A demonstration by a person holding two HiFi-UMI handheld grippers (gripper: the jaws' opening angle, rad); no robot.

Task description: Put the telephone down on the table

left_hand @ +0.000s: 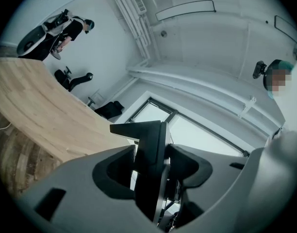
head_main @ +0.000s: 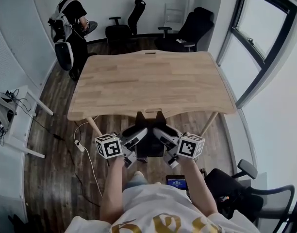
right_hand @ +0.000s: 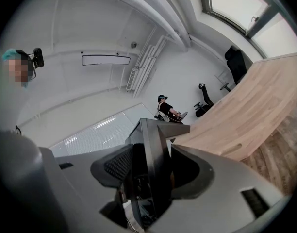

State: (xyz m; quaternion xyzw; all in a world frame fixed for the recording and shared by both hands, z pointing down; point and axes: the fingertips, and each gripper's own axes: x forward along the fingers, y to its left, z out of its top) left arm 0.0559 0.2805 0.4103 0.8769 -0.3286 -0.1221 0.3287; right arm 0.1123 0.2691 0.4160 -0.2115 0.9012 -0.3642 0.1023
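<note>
The telephone is a black, flat-sided unit held in the air in front of my body, just below the near edge of the wooden table. My left gripper clamps its left side and my right gripper its right side. In the left gripper view the telephone stands upright between the grey jaws of the left gripper, which press on it. The right gripper view shows the same: the telephone's dark edge wedged in the right gripper. The table lies beyond, its top bare.
A person stands at the table's far left corner. Black office chairs line the back wall; another chair is at my right. A white desk and a floor power strip lie to the left. Windows run along the right.
</note>
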